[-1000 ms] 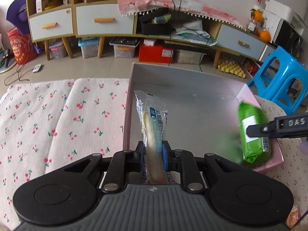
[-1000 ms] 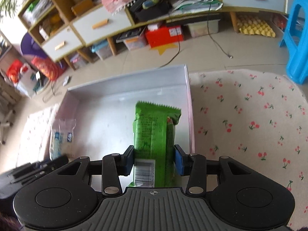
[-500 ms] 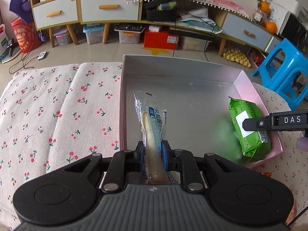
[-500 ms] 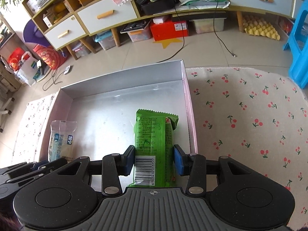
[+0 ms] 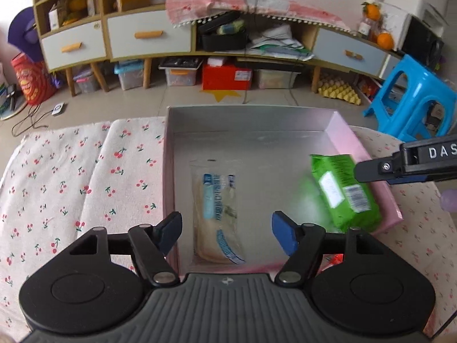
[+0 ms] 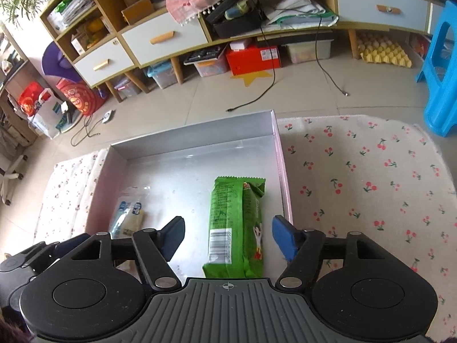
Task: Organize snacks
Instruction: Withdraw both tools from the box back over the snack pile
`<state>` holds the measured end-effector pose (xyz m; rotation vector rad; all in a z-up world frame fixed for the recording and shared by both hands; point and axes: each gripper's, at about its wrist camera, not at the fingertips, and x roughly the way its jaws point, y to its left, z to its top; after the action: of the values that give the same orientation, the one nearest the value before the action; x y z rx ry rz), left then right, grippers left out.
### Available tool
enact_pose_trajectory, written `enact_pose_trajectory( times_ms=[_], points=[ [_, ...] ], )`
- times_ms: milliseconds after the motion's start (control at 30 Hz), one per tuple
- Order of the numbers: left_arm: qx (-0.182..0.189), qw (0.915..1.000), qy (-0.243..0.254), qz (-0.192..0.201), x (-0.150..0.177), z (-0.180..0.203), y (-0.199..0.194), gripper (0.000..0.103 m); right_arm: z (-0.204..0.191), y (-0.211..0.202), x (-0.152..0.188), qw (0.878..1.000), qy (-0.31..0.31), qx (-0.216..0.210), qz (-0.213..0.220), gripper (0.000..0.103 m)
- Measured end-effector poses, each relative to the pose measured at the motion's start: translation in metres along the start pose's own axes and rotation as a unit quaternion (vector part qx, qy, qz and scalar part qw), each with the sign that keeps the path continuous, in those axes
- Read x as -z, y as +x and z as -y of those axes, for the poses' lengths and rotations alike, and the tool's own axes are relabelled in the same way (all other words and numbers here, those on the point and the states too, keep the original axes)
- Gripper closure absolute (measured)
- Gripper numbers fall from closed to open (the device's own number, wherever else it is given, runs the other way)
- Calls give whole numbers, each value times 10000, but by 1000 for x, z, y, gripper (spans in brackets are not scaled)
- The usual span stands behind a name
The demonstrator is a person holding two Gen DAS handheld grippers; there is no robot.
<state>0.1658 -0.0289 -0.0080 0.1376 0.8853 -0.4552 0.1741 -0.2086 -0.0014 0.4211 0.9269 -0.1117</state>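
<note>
A clear bread packet with blue print lies flat in the silver box with pink walls, near its front left. My left gripper is open above it, touching nothing. A green snack packet lies in the box by its right wall. My right gripper is open around it, pads apart from it. The green packet and the right gripper's finger also show in the left wrist view. The bread packet shows in the right wrist view.
The box sits on a cherry-print cloth over the table. A blue plastic stool stands at the right. A low cabinet with drawers and storage boxes line the far wall. A red packet edge peeks by the box's front right.
Both grippers have opened and let go. The bread packet and the green packet now lie flat in the box. Both grippers have pulled back slightly.
</note>
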Motion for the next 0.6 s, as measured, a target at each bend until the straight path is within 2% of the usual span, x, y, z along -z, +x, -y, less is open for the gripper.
enact_pose_trajectory(
  times_ms=[133, 267, 600],
  points=[
    [36, 10000, 15, 40, 2, 4, -16, 25, -1, -18, 6, 10000, 53, 1, 62, 30],
    [69, 10000, 24, 35, 7, 7, -30, 21, -2, -37, 16, 9999, 46, 11, 129, 25],
    [91, 9999, 65, 54, 32, 15, -64, 7, -9, -75, 58, 9992, -255, 197, 219, 21]
  ],
)
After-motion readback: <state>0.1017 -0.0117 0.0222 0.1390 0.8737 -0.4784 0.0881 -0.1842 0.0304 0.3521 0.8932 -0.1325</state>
